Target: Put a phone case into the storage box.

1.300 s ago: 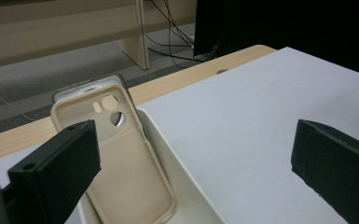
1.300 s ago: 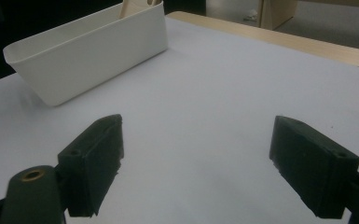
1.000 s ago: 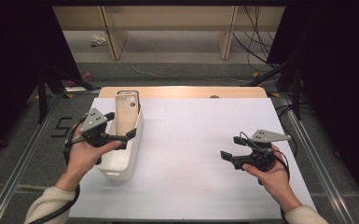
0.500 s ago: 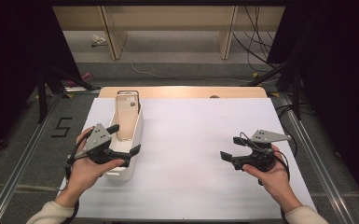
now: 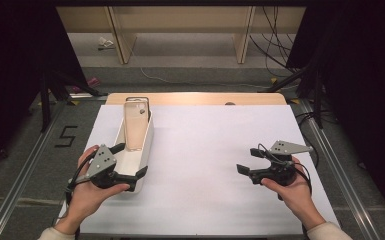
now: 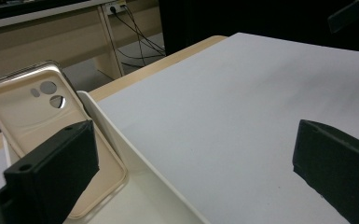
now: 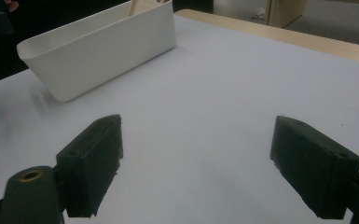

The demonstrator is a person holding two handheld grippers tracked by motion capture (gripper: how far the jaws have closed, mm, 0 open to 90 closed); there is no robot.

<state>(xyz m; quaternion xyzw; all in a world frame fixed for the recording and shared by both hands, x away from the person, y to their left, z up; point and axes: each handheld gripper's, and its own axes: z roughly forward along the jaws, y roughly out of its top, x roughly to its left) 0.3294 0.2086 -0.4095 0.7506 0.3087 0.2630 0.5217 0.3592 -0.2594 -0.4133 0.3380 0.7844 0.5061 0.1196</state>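
A long white bin [image 5: 145, 145] stands on the left of the white table sheet [image 5: 215, 145]. A beige phone case [image 5: 136, 122] leans upright against its far end, camera cut-outs at the top. My left gripper [image 5: 130, 160] is open at the bin's near end. In the left gripper view [image 6: 193, 144] one jaw sits inside the bin in front of the case [image 6: 32, 112], the other outside over the sheet, straddling the bin's wall [image 6: 135, 154]. My right gripper [image 5: 248, 160] is open over the sheet at the right, empty, facing the bin [image 7: 98, 51] from a distance [image 7: 198, 149].
The table's wooden far edge [image 5: 195, 98] shows beyond the sheet. Metal rails [image 5: 25, 170] run along both sides on the floor, with a "5" mark [image 5: 66, 136] at the left. Wooden furniture legs [image 5: 244, 35] and cables [image 5: 275, 30] lie behind the table.
My left gripper has moved from the bin's left side toward me and rightward, now straddling the bin's wall at its near end. The right gripper has stayed put.
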